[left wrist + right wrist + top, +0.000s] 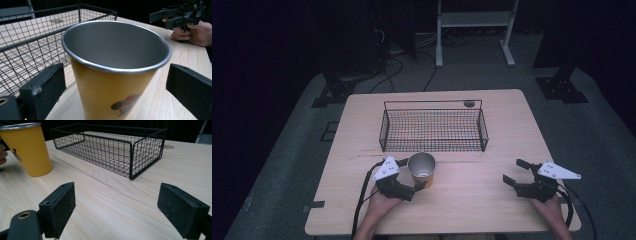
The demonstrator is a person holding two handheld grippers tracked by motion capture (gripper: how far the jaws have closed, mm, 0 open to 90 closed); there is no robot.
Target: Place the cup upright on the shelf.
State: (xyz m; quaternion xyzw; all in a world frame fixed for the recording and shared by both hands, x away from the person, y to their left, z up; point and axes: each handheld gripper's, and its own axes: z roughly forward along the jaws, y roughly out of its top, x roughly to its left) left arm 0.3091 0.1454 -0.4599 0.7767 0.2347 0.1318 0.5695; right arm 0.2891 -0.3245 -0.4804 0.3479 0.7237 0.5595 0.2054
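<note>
Left gripper (411,176): jaws spread wide on either side of the cup, neither pad touching it.
Cup (422,169): yellow, steel-lined, upright on the table (492,205), just in front of the wire basket (433,129).
Right gripper (517,172): released, well right of the cup, over bare wood.

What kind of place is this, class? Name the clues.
Probably a lab or recording studio: a lone table on grey carpet, dark surroundings, stand feet and loose cables on the floor behind.
</note>
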